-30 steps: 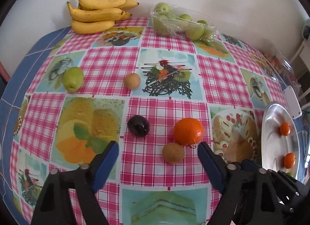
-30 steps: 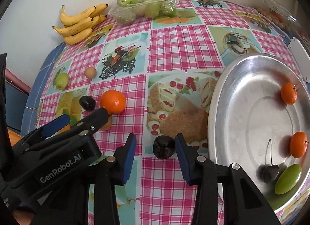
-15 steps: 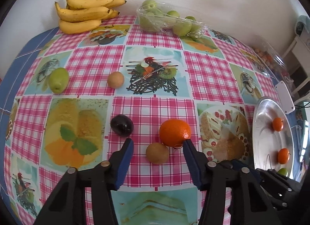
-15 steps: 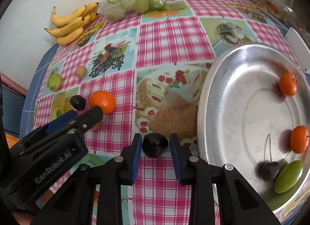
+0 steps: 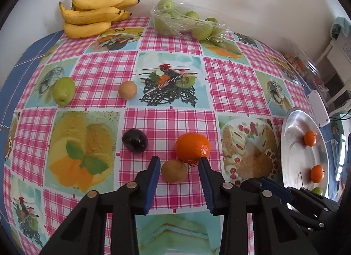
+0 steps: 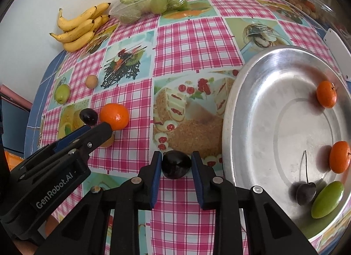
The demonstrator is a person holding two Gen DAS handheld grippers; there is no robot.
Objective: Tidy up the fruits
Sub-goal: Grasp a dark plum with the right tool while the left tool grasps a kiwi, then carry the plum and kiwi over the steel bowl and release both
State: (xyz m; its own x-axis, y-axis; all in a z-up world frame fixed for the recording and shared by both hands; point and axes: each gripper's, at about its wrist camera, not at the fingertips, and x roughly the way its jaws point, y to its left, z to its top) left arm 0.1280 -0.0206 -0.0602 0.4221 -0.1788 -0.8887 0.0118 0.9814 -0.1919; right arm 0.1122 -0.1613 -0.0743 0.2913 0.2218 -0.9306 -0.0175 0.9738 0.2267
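Far left by the wall, a banana bunch [image 5: 92,17] is seen, w/ a green fruit [image 5: 63,90] nearer on the checked table [image 5: 175,79]. A clear bag of green apples [image 5: 188,23] lies at the far edge, a small tan fruit [image 5: 127,89] nearer. Mid-table, a dark plum [image 5: 134,140] and a large orange [image 5: 192,147] sit apart. The left gripper [image 5: 178,172] is held over a brown kiwi-like fruit [image 5: 174,171]; its jaws have just been closing, but a slim gap is left each side, so fruit is bracketed, not yet pinched. The right jaw tip is just beside the orange. The right gripper [image 6: 175,165] is seen w/ jaws pressed on a second dark plum [image 6: 176,164], at table level, just left of the steel tray [image 6: 252,101]. In the tray, 2 small oranges [image 6: 326,94], a stemmed cherry [image 6: 306,192] & an oblong green fruit [image 6: 327,199] are lying.
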